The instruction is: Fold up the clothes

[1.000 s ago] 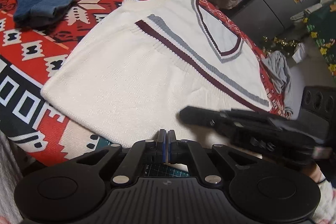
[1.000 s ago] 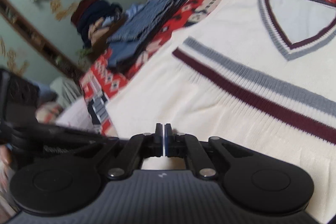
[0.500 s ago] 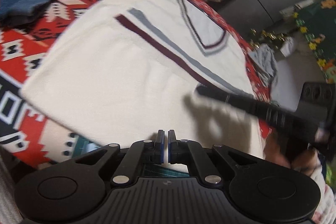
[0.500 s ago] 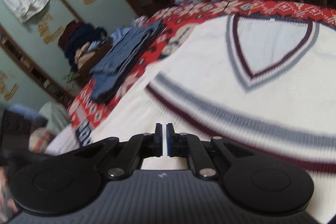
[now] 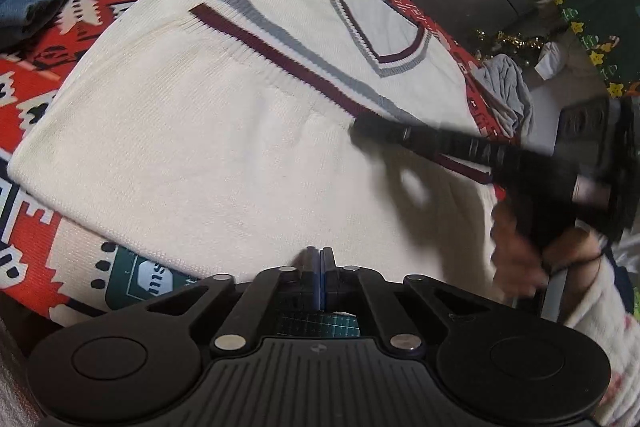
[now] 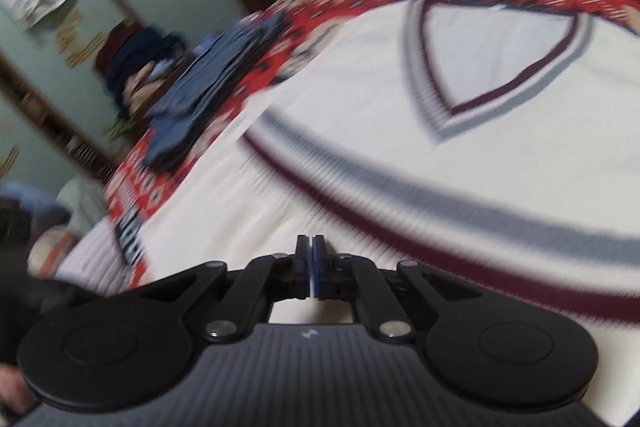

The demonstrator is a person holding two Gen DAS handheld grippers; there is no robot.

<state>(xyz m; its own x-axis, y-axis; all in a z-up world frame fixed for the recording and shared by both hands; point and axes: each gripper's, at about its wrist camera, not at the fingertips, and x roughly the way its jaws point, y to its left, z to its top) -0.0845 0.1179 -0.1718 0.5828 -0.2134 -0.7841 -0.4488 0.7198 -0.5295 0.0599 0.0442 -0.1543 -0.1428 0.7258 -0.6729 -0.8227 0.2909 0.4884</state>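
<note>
Lettering unreadable; both hand-held grippers, left (image 5: 320,259) and right (image 6: 311,259), clenched empty above sweater (image 5: 240,147).

Soft, even indoor light falls across the cream sweater (image 5: 224,131), bright enough to show its knit without glare. In the left wrist view the right gripper (image 5: 360,127) is smeared by motion and casts a diffuse grey shadow on the fabric below; the hand (image 5: 520,251) behind it is blurred too. The right wrist view is motion-blurred throughout, its stripes (image 6: 460,227) streaked. Fisheye distortion bends both frames at the edges, where corners darken.
</note>
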